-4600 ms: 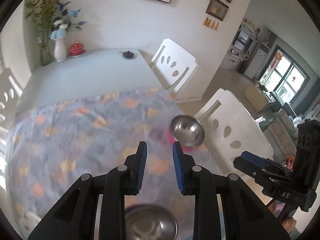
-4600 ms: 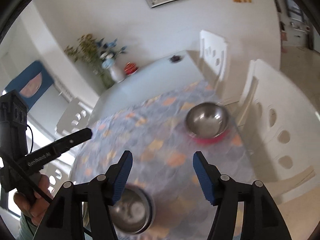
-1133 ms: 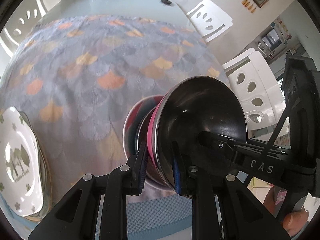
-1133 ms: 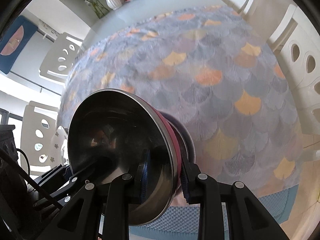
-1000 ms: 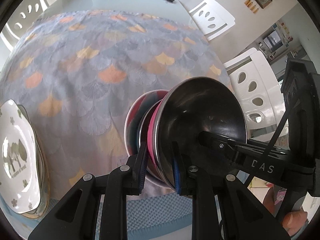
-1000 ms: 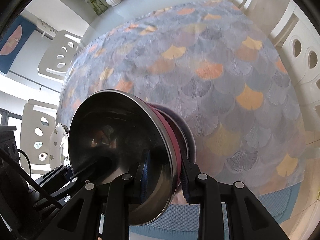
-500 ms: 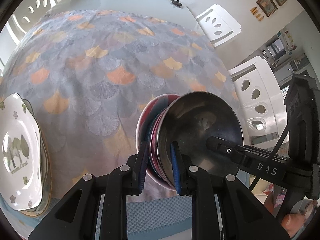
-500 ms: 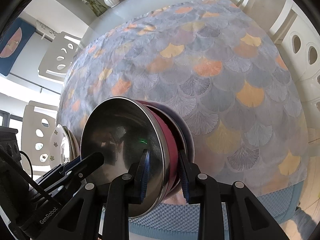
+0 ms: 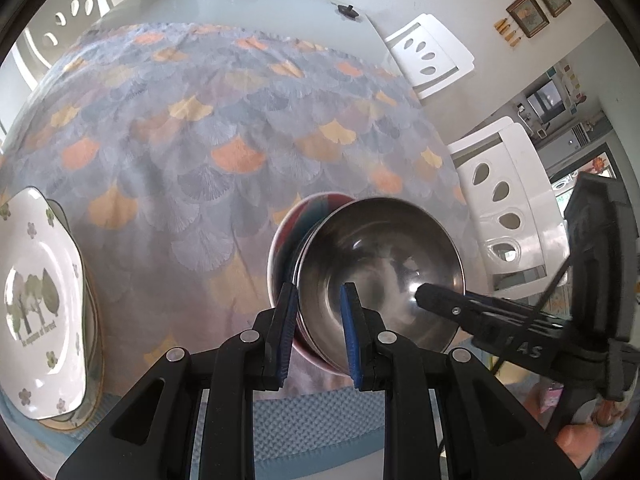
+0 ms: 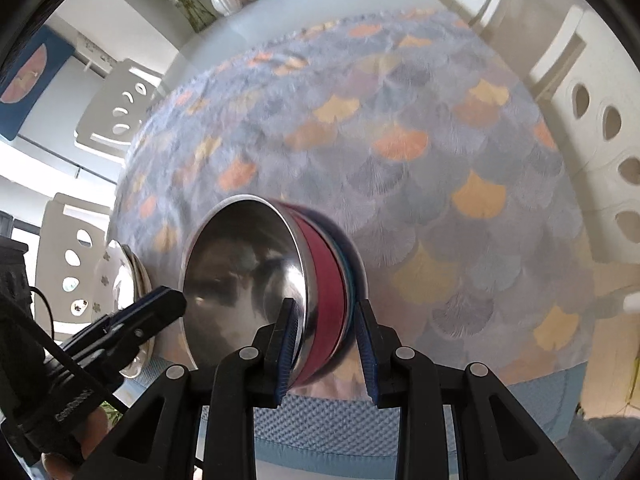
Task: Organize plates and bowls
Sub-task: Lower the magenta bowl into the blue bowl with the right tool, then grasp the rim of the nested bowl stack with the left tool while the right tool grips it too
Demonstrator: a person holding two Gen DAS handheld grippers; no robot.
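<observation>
Steel bowl nested in the stack, both claws straddling its rim

In the left wrist view, white tree-print plates [image 9: 38, 308] are stacked at 9 o'clock on the scalloped tablecloth [image 9: 208, 128]; at 5 o'clock from centre, the steel bowl [image 9: 380, 276], shiny, with a pink outer wall, sits nested in another bowl [image 9: 286, 236]. The left gripper [image 9: 318, 324] is narrowly parted across the near rim; contact unclear. The right gripper [image 10: 326, 344] stands wider apart, straddling the wall without visibly touching.
</observation>
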